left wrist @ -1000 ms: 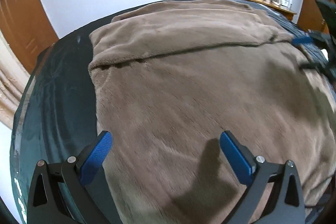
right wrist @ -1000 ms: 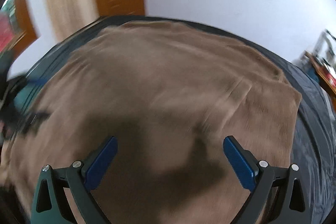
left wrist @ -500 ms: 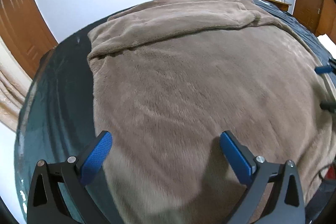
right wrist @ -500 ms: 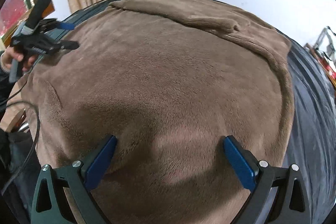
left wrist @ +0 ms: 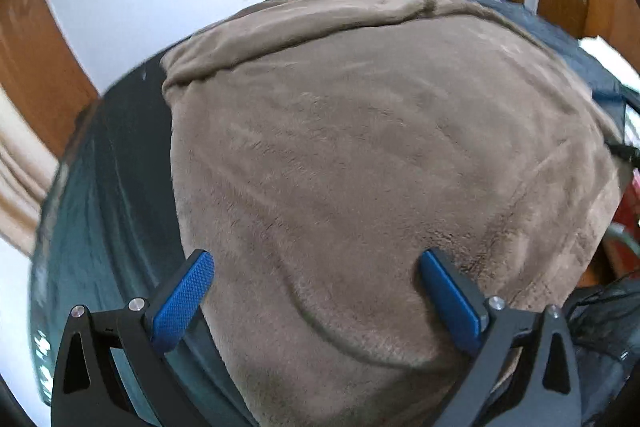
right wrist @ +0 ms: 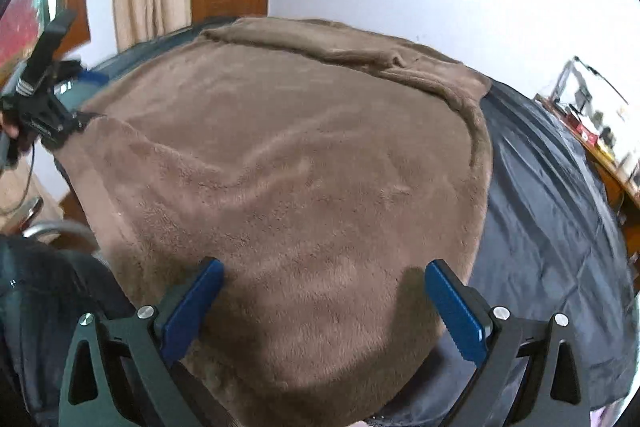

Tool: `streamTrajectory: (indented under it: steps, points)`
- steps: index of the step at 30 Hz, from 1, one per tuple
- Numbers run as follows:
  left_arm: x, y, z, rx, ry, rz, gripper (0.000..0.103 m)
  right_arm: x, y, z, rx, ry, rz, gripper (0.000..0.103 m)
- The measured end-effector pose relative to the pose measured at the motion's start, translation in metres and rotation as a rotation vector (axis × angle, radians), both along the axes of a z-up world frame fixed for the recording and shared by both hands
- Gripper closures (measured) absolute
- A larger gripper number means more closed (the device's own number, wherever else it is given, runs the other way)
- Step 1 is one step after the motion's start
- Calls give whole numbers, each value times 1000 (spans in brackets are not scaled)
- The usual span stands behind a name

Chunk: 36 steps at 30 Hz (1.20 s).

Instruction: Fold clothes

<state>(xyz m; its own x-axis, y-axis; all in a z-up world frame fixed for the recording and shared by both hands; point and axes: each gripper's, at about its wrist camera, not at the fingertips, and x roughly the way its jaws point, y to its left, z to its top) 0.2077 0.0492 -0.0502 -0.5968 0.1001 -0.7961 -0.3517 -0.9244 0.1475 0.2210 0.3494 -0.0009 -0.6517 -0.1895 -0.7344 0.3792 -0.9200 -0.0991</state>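
Bed (right wrist: 552,211) with dark sheet carries all. Brown fleece garment (left wrist: 360,155) lies spread over it, far edge folded back in band. My left gripper (left wrist: 316,291) hovers over near left part of garment, jaws wide apart, holding nothing. My right gripper (right wrist: 324,303) over near right part, jaws also wide, empty.

My left gripper (left wrist: 316,291) and right gripper (right wrist: 324,301) match: black skeletal frames with triangular cutouts, silver screws, and textured blue pads on the fingers (left wrist: 182,303). A dark sleeve (right wrist: 44,291) shows.
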Motion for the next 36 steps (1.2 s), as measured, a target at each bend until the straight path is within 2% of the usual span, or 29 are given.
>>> streamTrajectory:
  steps: [3, 5, 10, 15, 19, 22, 26, 29, 33, 36]
  points:
    - [2, -14, -2, 64, -17, 36, 0, 4, 8, -3, -41, 26, -25, 1]
    - [5, -16, -2, 78, -9, 47, 0, 7, 13, -5, -68, 44, -41, 1]
    - [21, -23, -4, 118, 39, 79, 0, 19, 14, -7, -102, 109, -99, 1]
    - [55, -42, 5, 215, 134, 85, 0, 23, 14, -7, -114, 123, -141, 1]
    - [82, -49, 6, 166, 189, 58, 0, 29, 13, -9, -126, 166, -169, 1]
    - [97, -49, 1, 101, 197, 18, 0, 31, 11, -10, -130, 192, -192, 1]
    - [112, -42, -10, 55, 205, -50, 0, 30, 10, -10, -131, 201, -226, 1]
    - [117, -35, -18, 22, 213, -63, 0, 31, 11, -9, -136, 198, -254, 1]
    - [113, -31, -19, 33, 236, -33, 0, 37, 12, -2, -135, 209, -270, 1]
    - [110, -35, -12, 88, 243, -7, 0, 47, 12, 5, -132, 245, -261, 1]
